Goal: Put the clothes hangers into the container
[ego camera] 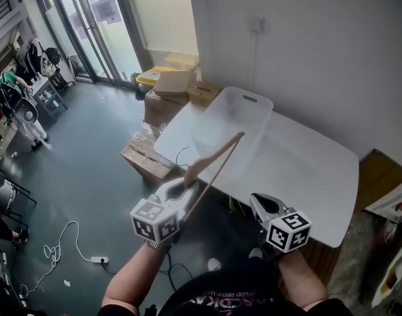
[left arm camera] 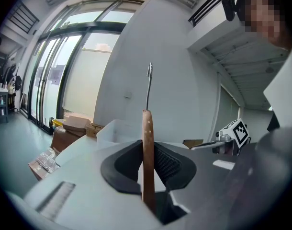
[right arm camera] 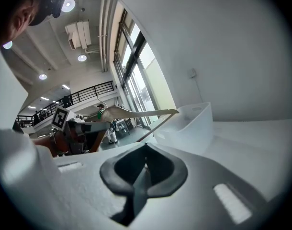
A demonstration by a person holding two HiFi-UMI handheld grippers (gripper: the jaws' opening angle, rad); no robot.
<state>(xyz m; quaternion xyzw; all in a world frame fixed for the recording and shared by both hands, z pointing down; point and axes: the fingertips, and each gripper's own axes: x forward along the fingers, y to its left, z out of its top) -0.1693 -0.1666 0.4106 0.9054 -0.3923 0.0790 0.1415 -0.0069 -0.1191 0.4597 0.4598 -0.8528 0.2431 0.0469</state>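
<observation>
1. Clamping the wooden clothes hanger [ego camera: 214,155], the left tool [ego camera: 181,189] holds it in the air above the table's near edge, with its far tip near the container [ego camera: 250,97].
2. The right tool [ego camera: 260,204] has its jaws together and carries nothing.
3. No hanger shows inside the container, so the drop is probably not yet done.
4. The white table [ego camera: 306,170] stands against a white wall, with cardboard boxes [ego camera: 165,91] and grey floor [ego camera: 89,176] beside it.

Head view looks steeply down; gripper views (low, near-level) both face the container [ego camera: 254,120].

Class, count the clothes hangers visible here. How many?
1. A wooden clothes hanger clamped in the left gripper, reaching toward the white container on the table. None shows inside it; others may be hidden.
</observation>
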